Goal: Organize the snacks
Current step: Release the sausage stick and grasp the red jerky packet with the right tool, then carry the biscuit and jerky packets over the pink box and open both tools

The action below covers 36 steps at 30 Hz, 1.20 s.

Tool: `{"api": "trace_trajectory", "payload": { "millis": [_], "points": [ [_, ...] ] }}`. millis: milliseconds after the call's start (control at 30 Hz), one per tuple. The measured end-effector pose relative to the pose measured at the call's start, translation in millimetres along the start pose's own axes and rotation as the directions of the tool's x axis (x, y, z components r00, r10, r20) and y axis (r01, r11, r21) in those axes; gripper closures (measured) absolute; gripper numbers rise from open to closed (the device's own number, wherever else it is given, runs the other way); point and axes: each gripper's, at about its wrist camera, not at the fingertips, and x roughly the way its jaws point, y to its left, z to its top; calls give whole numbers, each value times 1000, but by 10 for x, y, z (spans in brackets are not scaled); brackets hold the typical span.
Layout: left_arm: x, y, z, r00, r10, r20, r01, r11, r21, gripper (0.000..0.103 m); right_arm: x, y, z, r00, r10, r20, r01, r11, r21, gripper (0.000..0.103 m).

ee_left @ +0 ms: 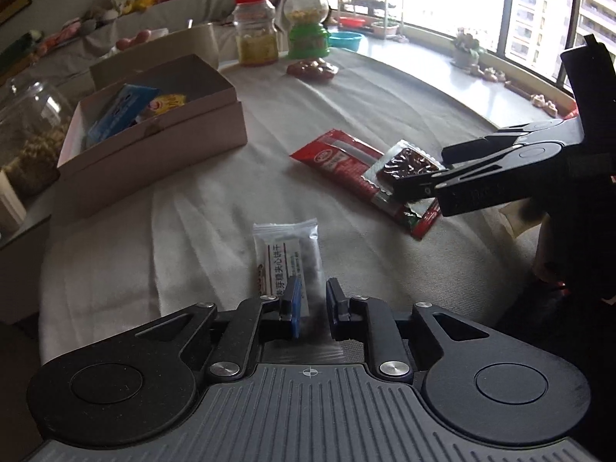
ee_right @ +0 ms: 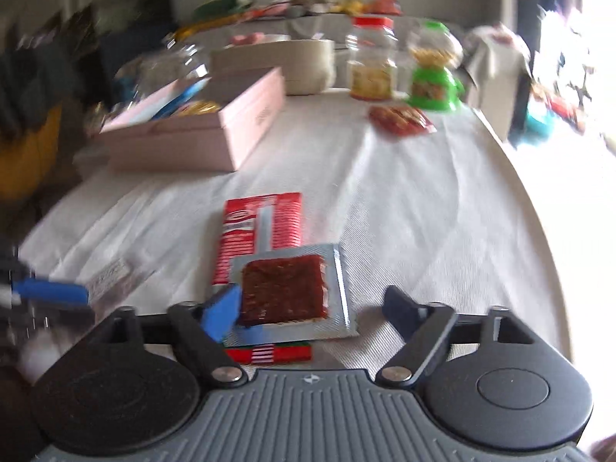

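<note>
A white tablecloth (ee_left: 192,211) covers the table — beyond it a blue bowl (ee_left: 345,40) and a potted plant (ee_left: 466,49) by the window (ee_left: 539,11)

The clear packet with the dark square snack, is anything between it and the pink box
Nothing visible. The clear packet lies on the red packet, between the open right gripper's fingers. From there to the pink box, only bare white cloth shows.
</note>
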Motion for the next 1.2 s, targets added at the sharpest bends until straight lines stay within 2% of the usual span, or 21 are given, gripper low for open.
{"api": "trace_trajectory", "payload": {
  "millis": [33, 67, 100, 167, 200, 300, 433, 467, 500, 700, 867, 933, 967, 1100, 1200],
  "points": [
    [13, -27, 5, 1000, -1, 0, 1, 1000, 12, 82, -13, -32, -39, 1000, 9, 27, -10, 1000, 14, 16],
    [27, -49, 16, 1000, -10, 0, 10, 1000, 16, 74, -26, -41, -73, 999, 9, 45, -10, 1000, 10, 16],
    [37, -57, 21, 999, -32, 1, 32, 999, 12, 61, -31, -26, -108, 998, 5, 61, -5, 1000, -1, 16],
    [62, -58, 35, 996, -90, -1, 90, 996, -6, 45, -40, 8, -162, 996, 0, 85, 0, 1000, -8, 16],
    [63, -60, 39, 994, -109, -2, 109, 994, -6, 43, -44, 0, -168, 996, 4, 87, -3, 1000, -5, 16],
    [41, -38, 54, 991, -136, -4, 136, 991, -13, 45, -24, -26, -163, 996, 13, 93, -13, 1000, 3, 16],
    [67, 57, 47, 1000, 3, -7, -3, 1000, -31, 49, -90, -61, -180, 995, 13, 99, -13, 1000, 3, 16],
    [111, 91, 47, 1000, 12, -28, -13, 999, -39, 49, -88, -59, -180, 995, 13, 99, -13, 1000, 2, 16],
    [147, 113, 35, 999, 4, -44, -7, 999, -53, 49, -82, -58, -178, 995, 13, 100, -13, 1000, 0, 16],
    [224, 231, 38, 999, -41, 0, 41, 994, -104, 48, -97, -33, -188, 995, 12, 100, -11, 1000, -17, 15],
    [207, 143, -32, 999, -1, 40, 5, 995, -104, 48, -65, 29, -104, 997, 13, 73, -10, 999, -38, 15],
    [197, 147, -27, 999, -2, 38, 6, 994, -105, 56, -41, 76, -70, 998, 20, 55, -17, 998, -61, 16],
    [191, 164, -25, 999, -6, 37, 10, 993, -115, 58, -28, 105, -55, 999, 15, 44, -11, 997, -79, 18],
    [172, 199, -38, 999, -16, 40, 22, 990, -138, 61, -74, 164, 3, 999, 35, 16, -33, 993, -109, 43],
    [152, 190, -46, 999, -28, 39, 34, 990, -139, 62, -150, 207, 16, 999, 38, 8, -37, 991, -130, 48]
  ]
}}
